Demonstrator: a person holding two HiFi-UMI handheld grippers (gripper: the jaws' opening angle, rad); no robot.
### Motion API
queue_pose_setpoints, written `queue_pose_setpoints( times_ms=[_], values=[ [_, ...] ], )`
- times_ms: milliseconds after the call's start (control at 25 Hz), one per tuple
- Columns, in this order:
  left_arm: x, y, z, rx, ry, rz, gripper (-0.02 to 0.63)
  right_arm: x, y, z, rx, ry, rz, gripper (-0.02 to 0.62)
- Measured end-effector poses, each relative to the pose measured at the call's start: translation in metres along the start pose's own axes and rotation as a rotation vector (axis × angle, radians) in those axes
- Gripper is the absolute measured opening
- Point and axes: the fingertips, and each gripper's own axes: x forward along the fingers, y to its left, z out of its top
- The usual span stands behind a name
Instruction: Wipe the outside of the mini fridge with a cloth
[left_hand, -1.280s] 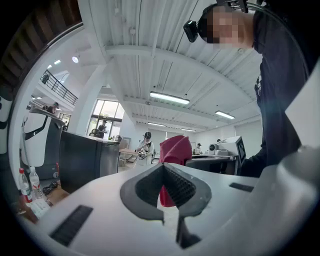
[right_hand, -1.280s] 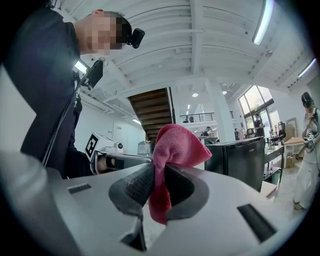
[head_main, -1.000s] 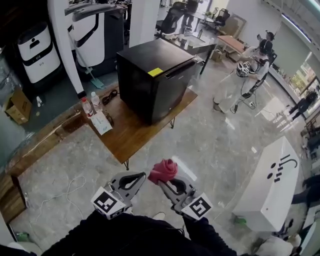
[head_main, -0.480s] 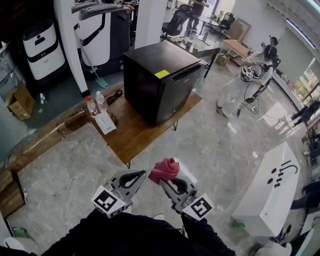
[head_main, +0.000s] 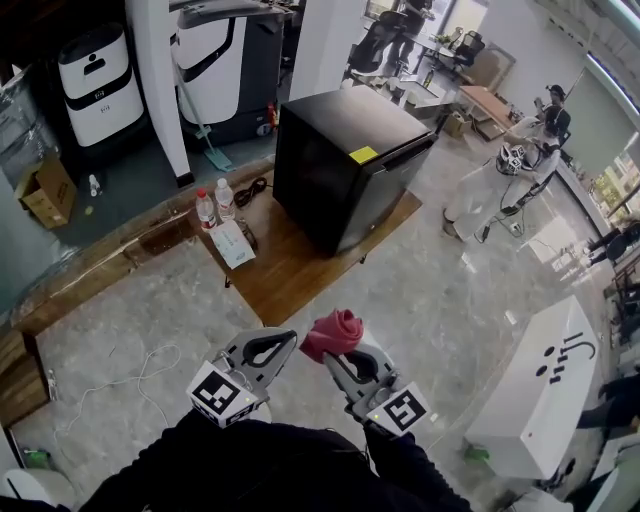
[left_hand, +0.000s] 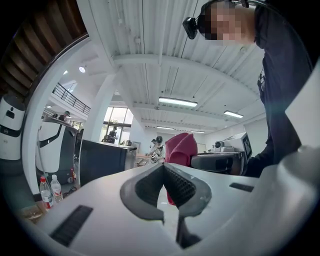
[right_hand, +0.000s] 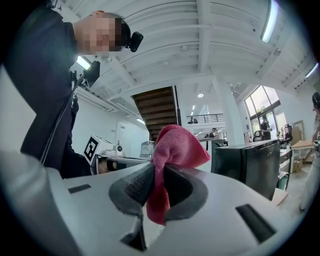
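my right gripper (head_main: 338, 358) is pinched tight on the red cloth (head_main: 333, 333), which looks soft, light and floppy, so i'd grip it mid-bunch. my left gripper (head_main: 280, 343) is closed and empty. the mini fridge (head_main: 345, 170) stands far ahead on a low wooden table (head_main: 290, 275).

Grey marble floor (head_main: 420, 290) throughout. Low wooden table (head_main: 290, 270) far centre, 2 water bottles (head_main: 216, 206) at its left end. White pillar (head_main: 165, 90) far left, cardboard box (head_main: 45, 190) further left. White cabinet (head_main: 520, 400) near right. Ribbed white ceiling (left_hand: 150, 30), strip lights (left_hand: 176, 102) lit. Tall windows (right_hand: 260, 107). Brown staircase (right_hand: 156, 107).
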Motion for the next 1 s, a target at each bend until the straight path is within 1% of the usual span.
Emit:
queue_pose_setpoints(
  times_ms=[160, 240, 520, 760, 1000],
  values=[
    [-0.011, 0.025, -0.008, -0.008, 0.017, 0.005, 0.006, 0.022, 0.002, -0.01, -0.012, 0.022, -0.028, 0.055],
    [-0.012, 0.036, -0.006, -0.014, 0.008, 0.009, 0.006, 0.032, -0.002, -0.012, -0.015, 0.03, -0.044, 0.055],
    [0.009, 0.069, -0.012, -0.031, 0.006, 0.034, 0.006, 0.058, -0.038, -0.02, -0.017, 0.034, -0.061, 0.057],
    [0.056, 0.108, -0.015, -0.028, 0.011, 0.082, 0.006, 0.083, -0.098, -0.031, -0.01, 0.011, -0.042, 0.058],
    [0.126, 0.151, 0.002, 0.039, 0.008, 0.126, 0.006, 0.104, -0.181, -0.021, -0.02, -0.028, -0.04, 0.058]
  ],
)
